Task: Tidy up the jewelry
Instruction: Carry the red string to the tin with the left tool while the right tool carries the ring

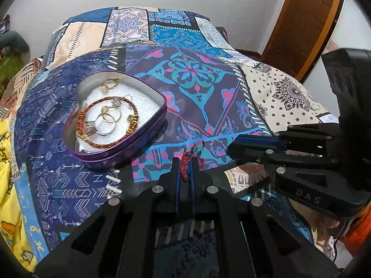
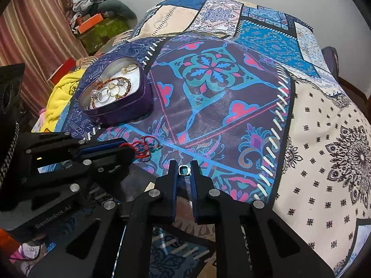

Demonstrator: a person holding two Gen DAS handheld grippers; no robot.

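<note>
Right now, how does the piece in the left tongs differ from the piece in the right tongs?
The left tongs are shut on a red thread bracelet; the right tongs are shut on a small silver ring. The bracelet is soft red cord with a teal part, looping loosely past the tips; the ring is rigid, shiny metal and sits wholly between the tips. The bracelet looks larger. Both are held outside the heart-shaped tin.

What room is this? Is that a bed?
Probably a bedroom. The jewelry tin sits on what looks like a bed under a patchwork bedspread, with a wooden door behind it, a striped curtain to one side, and clothes and boxes piled by the wall.
</note>
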